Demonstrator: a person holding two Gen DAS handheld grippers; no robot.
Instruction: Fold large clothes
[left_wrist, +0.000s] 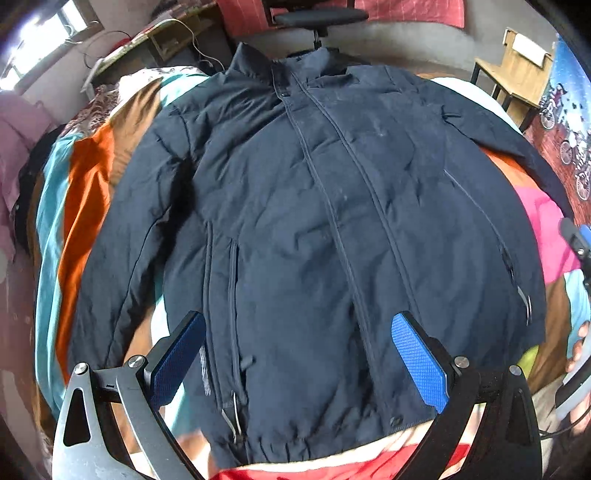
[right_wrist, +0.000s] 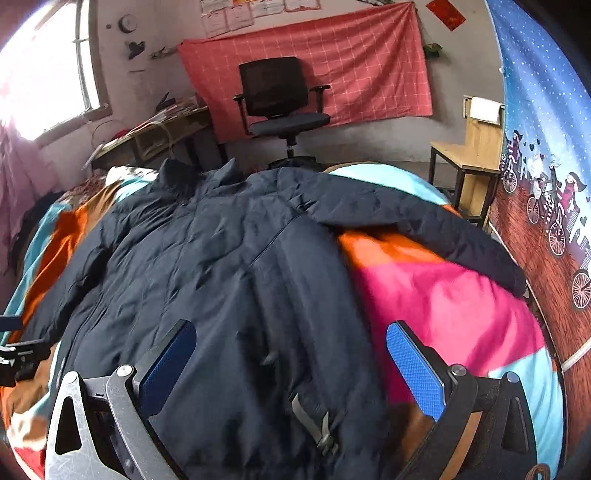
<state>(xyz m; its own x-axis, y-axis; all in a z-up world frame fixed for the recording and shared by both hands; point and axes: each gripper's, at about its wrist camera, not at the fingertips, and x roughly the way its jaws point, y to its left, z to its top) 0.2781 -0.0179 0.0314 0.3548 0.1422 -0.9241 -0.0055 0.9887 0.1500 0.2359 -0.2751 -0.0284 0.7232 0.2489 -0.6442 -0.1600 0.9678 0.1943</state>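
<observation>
Navy jacket (left_wrist: 314, 206) flat, zipped, face-up

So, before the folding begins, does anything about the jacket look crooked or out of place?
Mostly fine: the jacket lies flat, front up, zipped. Only its one sleeve stretches out sideways toward the wall curtain, while the other sleeve lies alongside the body.

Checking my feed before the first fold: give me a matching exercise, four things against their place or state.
Things:
1. dark navy padded jacket
2. black mesh office chair
3. light wooden chair
4. left gripper

Places or states:
A. by the blue mural wall
B. open above the hem
C. spread front-up on the colourful bedspread
D. before the red checked wall cloth

Pairs: 1-C, 2-D, 3-A, 4-B
</observation>
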